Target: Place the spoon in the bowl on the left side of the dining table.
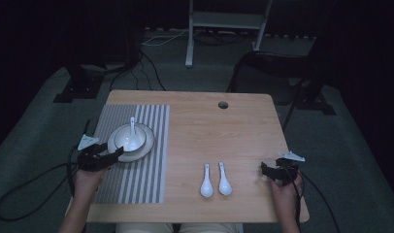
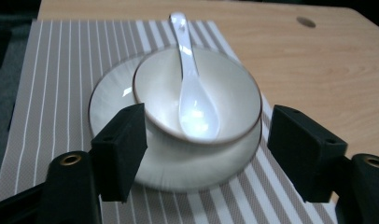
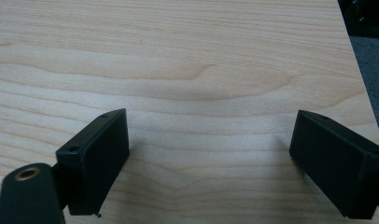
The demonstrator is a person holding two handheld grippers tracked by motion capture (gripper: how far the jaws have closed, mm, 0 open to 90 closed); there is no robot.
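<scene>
Here a spoon [image 2: 192,88] lies in a bowl [image 2: 155,93] on a plate [image 2: 108,93], on the striped mat [image 1: 151,160] by the table's [image 1: 234,131] left edge. The left gripper [image 2: 204,140] gapes around the bowl; the right gripper [image 3: 208,154] gapes over bare wood near the right edge. Two spoons [image 1: 215,180] lie near the front edge.

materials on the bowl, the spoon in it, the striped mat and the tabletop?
Bowl: looks like glazed ceramic, off-white with a thin brown rim and soft sheen.
Spoon: glossy white, likely porcelain, though melamine can't be ruled out.
Mat: seems woven fabric or vinyl, matte, fine mesh texture under grey and white stripes.
Tabletop: light wood grain, smooth; probably laminate or veneer.
</scene>
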